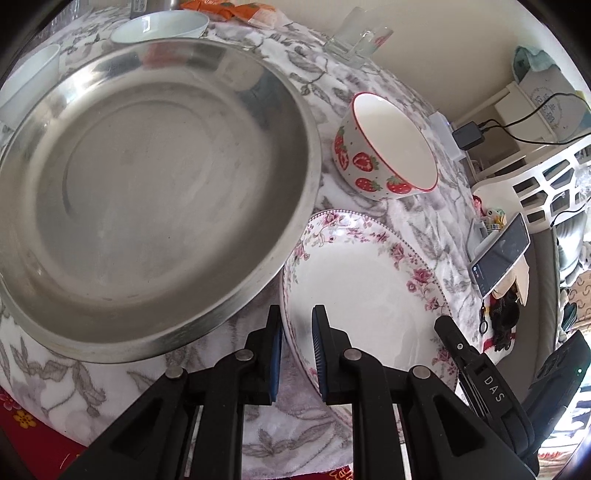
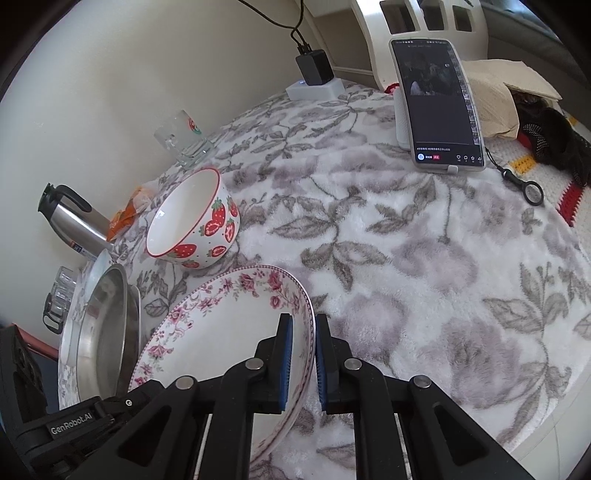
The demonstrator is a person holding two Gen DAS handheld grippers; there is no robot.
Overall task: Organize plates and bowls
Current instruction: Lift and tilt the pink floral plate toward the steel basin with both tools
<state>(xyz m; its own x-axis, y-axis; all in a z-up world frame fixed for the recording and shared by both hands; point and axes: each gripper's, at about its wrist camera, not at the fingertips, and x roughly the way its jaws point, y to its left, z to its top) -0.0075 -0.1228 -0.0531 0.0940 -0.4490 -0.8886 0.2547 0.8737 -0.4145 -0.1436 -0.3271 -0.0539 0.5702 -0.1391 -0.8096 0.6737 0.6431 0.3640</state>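
Observation:
A white plate with a pink floral rim (image 1: pixel 365 291) lies on the leaf-patterned cloth; it also shows in the right wrist view (image 2: pixel 221 332). My left gripper (image 1: pixel 297 354) straddles its left rim, one finger on each side, closed on it. My right gripper (image 2: pixel 303 360) grips the opposite rim the same way. A large steel pan (image 1: pixel 147 192) lies left of the plate, its edge over the plate's rim; it also shows in the right wrist view (image 2: pixel 103 332). A strawberry bowl (image 1: pixel 388 147) stands beyond the plate, also in the right wrist view (image 2: pixel 195 218).
White bowls (image 1: pixel 162 26) sit behind the pan. A glass mug (image 2: pixel 183 138) and steel flask (image 2: pixel 74 221) stand by the wall. A phone on a stand (image 2: pixel 439 107) and charger (image 2: pixel 314 70) are at the far right, with bare cloth (image 2: pixel 424 277) between.

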